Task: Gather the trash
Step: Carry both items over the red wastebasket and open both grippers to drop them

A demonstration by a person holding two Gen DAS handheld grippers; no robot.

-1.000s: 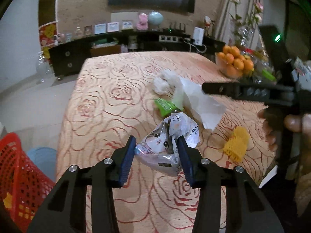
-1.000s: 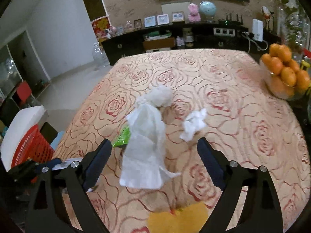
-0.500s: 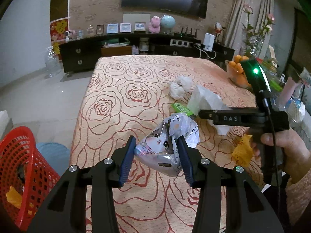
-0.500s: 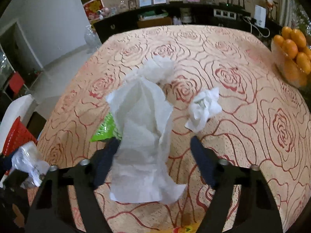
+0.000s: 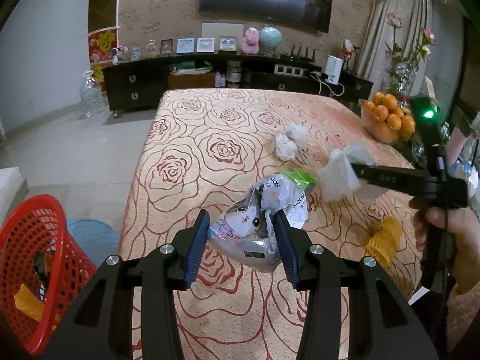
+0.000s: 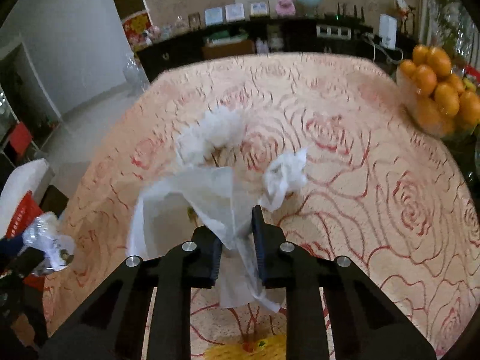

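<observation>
Now the right gripper (image 6: 237,240) has clamped and lifted the white crumpled paper sheet (image 6: 192,198) off the rose-patterned tablecloth (image 5: 216,126); left gripper (image 5: 240,240) still clenches the silvery cat-print wrapper (image 5: 258,222). Both ready for the red mesh basket (image 5: 33,234).

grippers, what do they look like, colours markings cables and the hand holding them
Both are black two-finger tools with cut-out arms and silver bolt heads. The left gripper has blue ribbed pads; the right gripper has dark ribbed ones. Seen from the left camera, the right tool shows a green light, faint lettering, a black cable, and a bare hand with a pinkish sleeve.
</observation>
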